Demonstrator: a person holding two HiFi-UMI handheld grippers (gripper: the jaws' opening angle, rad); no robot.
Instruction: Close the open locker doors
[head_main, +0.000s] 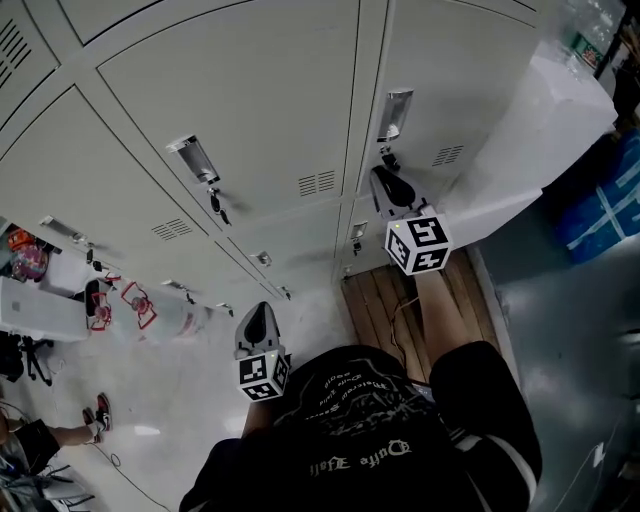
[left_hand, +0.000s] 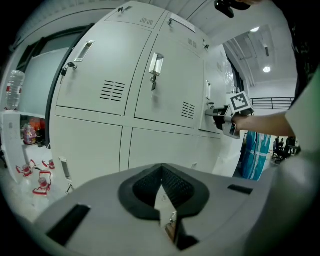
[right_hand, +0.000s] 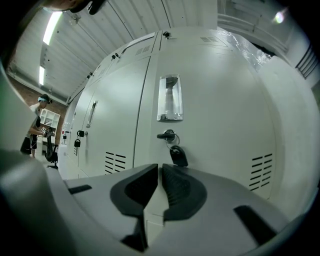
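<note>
Right gripper (head_main: 385, 178) reaches out level to the far locker door (head_main: 460, 80), jaws all but together, empty. Left gripper (head_main: 259, 312) is held near the body, jaws closed on nothing.

Locker doors (head_main: 230, 90) painted metal, smooth, satin; recessed handle (right_hand: 169, 98) shiny chrome; pallet (head_main: 385, 300) rough wood.

Pale gothic-style lettering running in rows across the back of the person's black shirt (head_main: 372, 442), lying turned and upside down from above, not reading with certainty, a green sign (head_main: 590, 48) showing far upper right, too small to read.
</note>
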